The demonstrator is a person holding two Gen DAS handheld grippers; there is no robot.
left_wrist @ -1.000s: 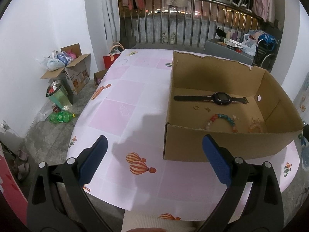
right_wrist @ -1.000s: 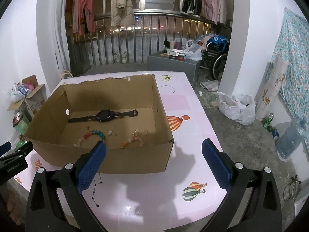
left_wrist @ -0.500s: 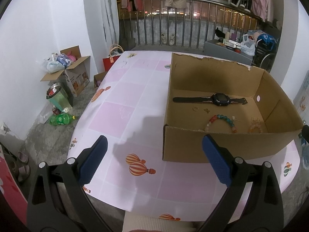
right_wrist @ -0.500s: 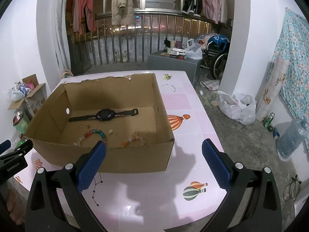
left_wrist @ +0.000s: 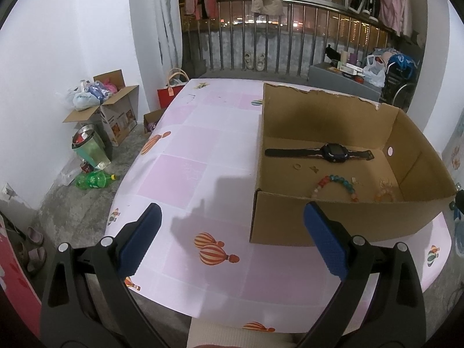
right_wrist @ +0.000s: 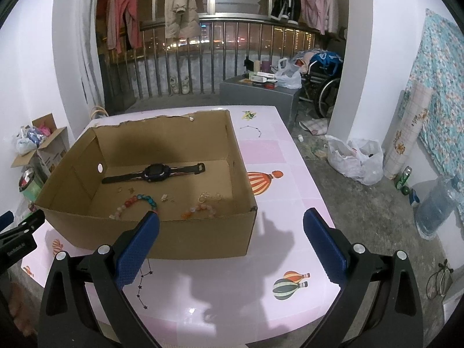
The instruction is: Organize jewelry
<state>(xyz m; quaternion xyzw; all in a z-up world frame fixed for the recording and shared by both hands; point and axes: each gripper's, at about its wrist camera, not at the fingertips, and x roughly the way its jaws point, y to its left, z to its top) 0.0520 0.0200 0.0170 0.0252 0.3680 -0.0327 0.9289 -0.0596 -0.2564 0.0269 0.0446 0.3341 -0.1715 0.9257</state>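
An open cardboard box [left_wrist: 304, 226] [right_wrist: 203, 240] stands on the pink table [left_wrist: 191, 156] [right_wrist: 269, 150]. Inside lie a black watch [left_wrist: 333, 153] [right_wrist: 156, 172], a multicolour bead bracelet [left_wrist: 337, 182] [right_wrist: 139, 201], an orange bead bracelet [left_wrist: 384, 194] [right_wrist: 200, 209], a small ring [left_wrist: 297, 167] and tiny pieces. My left gripper [left_wrist: 232, 240] is open and empty above the table's near edge, left of the box front. Equally open and empty, my right gripper [right_wrist: 232, 240] hovers before the box's near right corner.
Beyond the table, a metal railing with hanging clothes [right_wrist: 179, 8]. Left on the floor stand a cardboard box of bags [left_wrist: 113, 110], a bin [left_wrist: 87, 148] and a green bottle [left_wrist: 94, 179]. To the right are a plastic bag [right_wrist: 356, 159], a water jug [right_wrist: 435, 206] and a wheelchair [right_wrist: 324, 87].
Both cameras have pulled slightly up and back, so the box sits a little lower in view. Nothing in the box has moved and both grippers stay open.
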